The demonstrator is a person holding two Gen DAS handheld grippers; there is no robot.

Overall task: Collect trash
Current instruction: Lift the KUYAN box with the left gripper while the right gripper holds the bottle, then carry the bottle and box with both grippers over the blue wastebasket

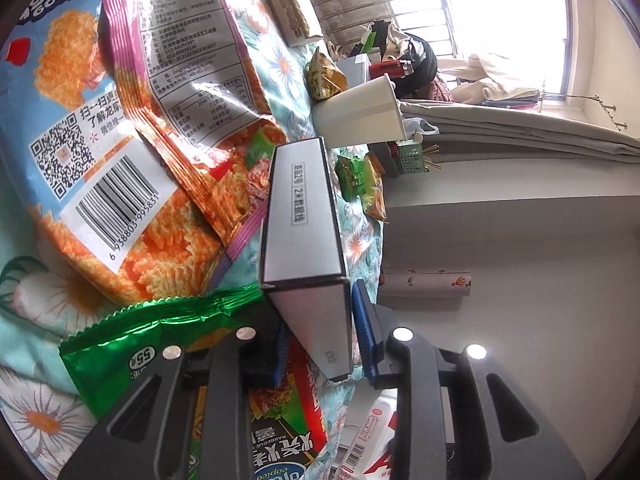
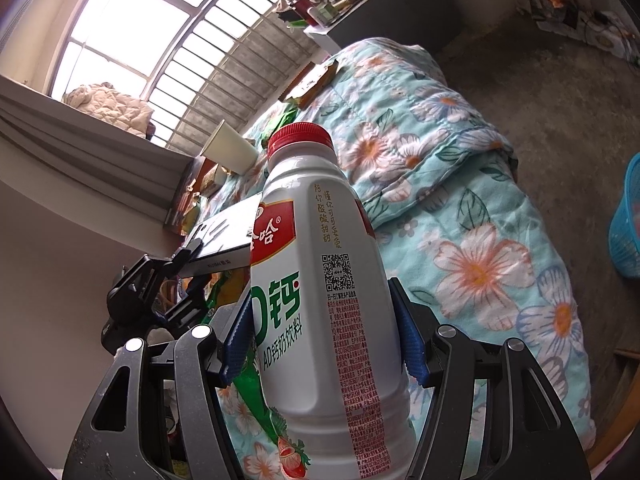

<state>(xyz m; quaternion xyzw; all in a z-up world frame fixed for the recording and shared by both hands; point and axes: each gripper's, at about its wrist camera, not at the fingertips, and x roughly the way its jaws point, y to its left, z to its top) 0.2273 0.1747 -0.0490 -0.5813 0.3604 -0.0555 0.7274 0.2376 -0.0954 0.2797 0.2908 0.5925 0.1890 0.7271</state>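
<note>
White bottle | red cap away from right claw | lengthwise

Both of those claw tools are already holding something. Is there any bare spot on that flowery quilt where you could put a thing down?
Yes: the quilt lies bare between the milk bottle and the floor-side edge nearest the blue basket. The wall side is crowded: orange snack bag, green wrapper, paper cup and grey box lie close together.

From the left wrist we look along the fingers, rolled sideways, close over the floral quilt toward the window. From the right wrist we look the same way from farther back. Both share quilt, window and paper cup.
</note>
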